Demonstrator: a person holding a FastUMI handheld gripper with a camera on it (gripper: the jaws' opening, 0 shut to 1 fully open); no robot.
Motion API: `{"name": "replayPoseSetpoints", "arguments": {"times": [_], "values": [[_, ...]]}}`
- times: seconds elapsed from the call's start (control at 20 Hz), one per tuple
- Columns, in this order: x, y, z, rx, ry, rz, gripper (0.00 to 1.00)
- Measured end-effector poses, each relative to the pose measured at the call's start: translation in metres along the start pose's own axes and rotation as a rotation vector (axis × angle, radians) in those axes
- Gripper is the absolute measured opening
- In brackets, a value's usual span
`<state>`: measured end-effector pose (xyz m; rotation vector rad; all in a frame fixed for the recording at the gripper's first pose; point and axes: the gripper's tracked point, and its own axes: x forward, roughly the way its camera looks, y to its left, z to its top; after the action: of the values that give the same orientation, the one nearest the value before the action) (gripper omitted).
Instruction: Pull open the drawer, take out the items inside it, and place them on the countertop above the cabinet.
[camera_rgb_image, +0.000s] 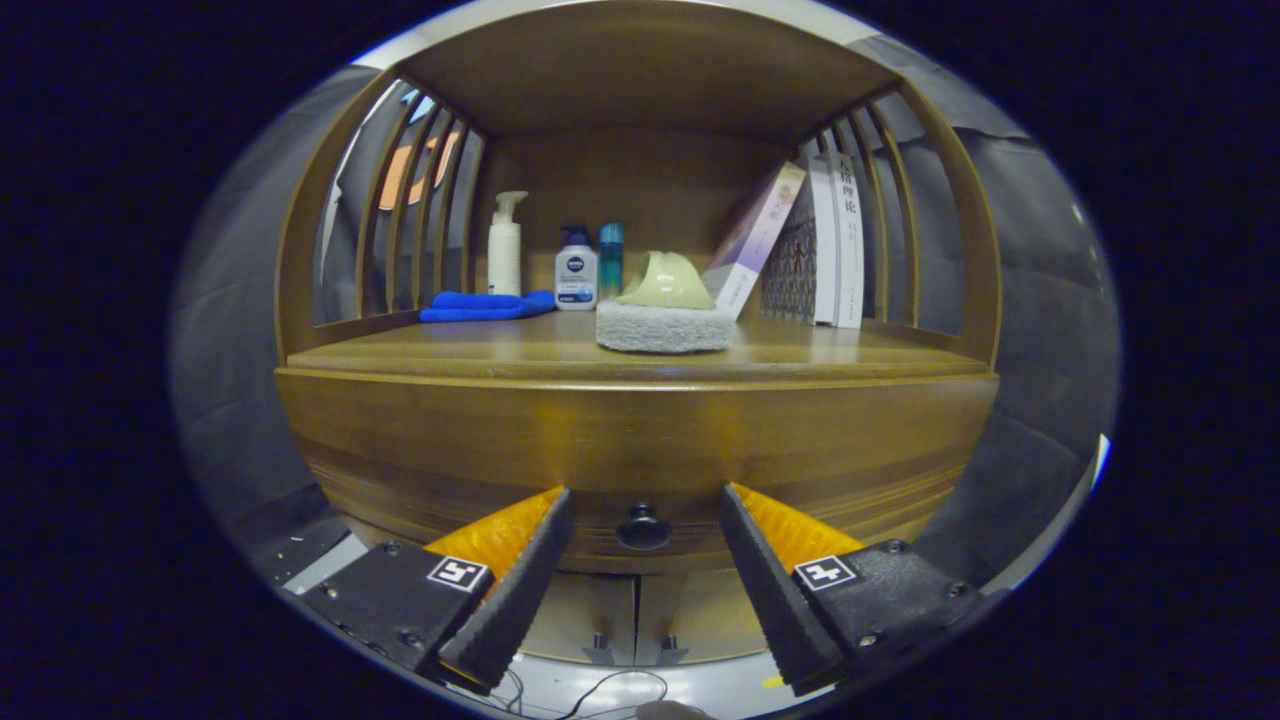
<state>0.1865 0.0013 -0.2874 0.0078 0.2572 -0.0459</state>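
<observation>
A wooden cabinet faces me, its drawer front shut below the countertop. A small dark round knob sits in the lower middle of the drawer front. My gripper is open, its two fingers on either side of the knob and a little short of it, touching nothing. The drawer's contents are hidden.
On the countertop stand a grey sponge block with a pale green holder on it, a folded blue cloth, a white pump bottle, two smaller bottles and leaning books. Slatted sides and a shelf roof enclose it. Lower cabinet doors sit beneath the drawer.
</observation>
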Motion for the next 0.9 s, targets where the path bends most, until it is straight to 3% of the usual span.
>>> {"name": "replayPoseSetpoints", "arguments": {"times": [0.2,0.5,0.7,0.9], "values": [[-0.027,-0.012,0.041,-0.02,-0.062,-0.014,0.97],[-0.111,-0.012,0.112,-0.06,-0.147,0.032,0.97],[-0.171,-0.018,0.148,-0.009,-0.188,0.069,0.97],[-0.22,-0.043,0.176,0.014,-0.229,0.042,0.97]]}}
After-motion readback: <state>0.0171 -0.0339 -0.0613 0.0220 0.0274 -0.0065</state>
